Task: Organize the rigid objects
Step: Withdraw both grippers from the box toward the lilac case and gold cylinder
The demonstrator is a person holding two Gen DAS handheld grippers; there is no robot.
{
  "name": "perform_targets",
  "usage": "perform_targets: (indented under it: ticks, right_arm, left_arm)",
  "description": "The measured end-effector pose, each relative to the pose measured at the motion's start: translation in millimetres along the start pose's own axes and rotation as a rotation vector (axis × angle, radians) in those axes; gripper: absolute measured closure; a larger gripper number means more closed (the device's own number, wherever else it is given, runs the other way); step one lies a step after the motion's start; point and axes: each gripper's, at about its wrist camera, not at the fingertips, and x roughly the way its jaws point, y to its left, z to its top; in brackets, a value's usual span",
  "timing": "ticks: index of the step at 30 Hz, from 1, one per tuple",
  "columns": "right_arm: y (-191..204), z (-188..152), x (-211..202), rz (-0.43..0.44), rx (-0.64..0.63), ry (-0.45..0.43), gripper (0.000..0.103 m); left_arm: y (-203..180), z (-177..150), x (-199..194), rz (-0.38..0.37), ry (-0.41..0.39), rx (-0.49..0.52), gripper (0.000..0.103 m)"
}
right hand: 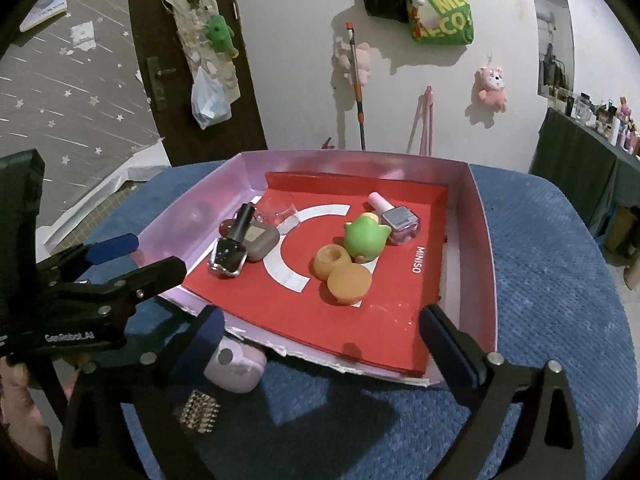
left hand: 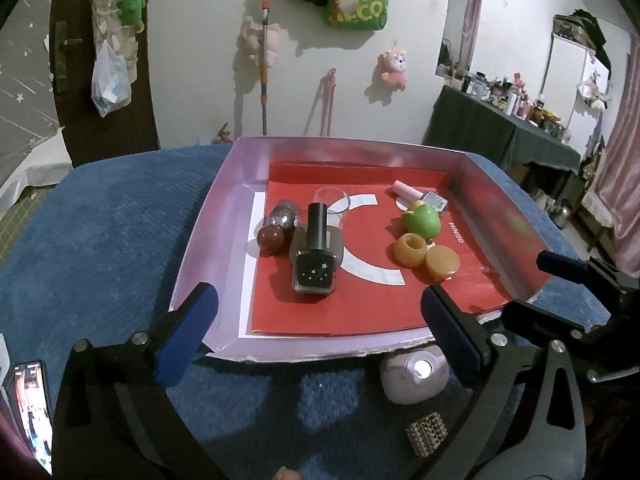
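Observation:
A pink box lid (left hand: 224,216) (right hand: 480,240) with a red liner sits on the blue cushion. Inside are a black nail polish bottle (left hand: 315,258) (right hand: 232,248) leaning on a grey case (right hand: 262,242), a clear cup (left hand: 332,204), a brown ball (left hand: 271,239), a glittery ball (left hand: 285,213), a green toy (left hand: 422,220) (right hand: 365,240), an orange jar (left hand: 411,249) (right hand: 331,261) and its lid (left hand: 442,262) (right hand: 349,282), and a pink polish bottle (right hand: 394,216). My left gripper (left hand: 320,336) and right gripper (right hand: 324,344) are open and empty, at the lid's near edge.
A pale lilac case (left hand: 414,372) (right hand: 236,364) and a studded gold piece (left hand: 426,434) (right hand: 199,414) lie on the cushion (left hand: 100,240) in front of the lid. A phone (left hand: 30,412) lies at the far left. A cluttered dark table (left hand: 500,128) stands to the right.

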Motion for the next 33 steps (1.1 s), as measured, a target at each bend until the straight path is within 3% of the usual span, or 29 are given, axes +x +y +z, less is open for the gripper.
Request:
perform_targets:
  ticks: [17,27,33]
  right_arm:
    - [8,-22,-22,0.038,-0.008,-0.003,0.0]
    - [14,-43,-13,0.069,-0.001,0.058,0.0]
    - [11,-52,-2,0.035,0.008,0.092,0.0]
  left_arm:
    - [-6,-18,-21,0.018,-0.009,0.015,0.0]
    - [-6,-32,-18,-0.001,0.04,0.018,0.0]
    - [-7,-42,-11,-0.034,0.082,0.009,0.0]
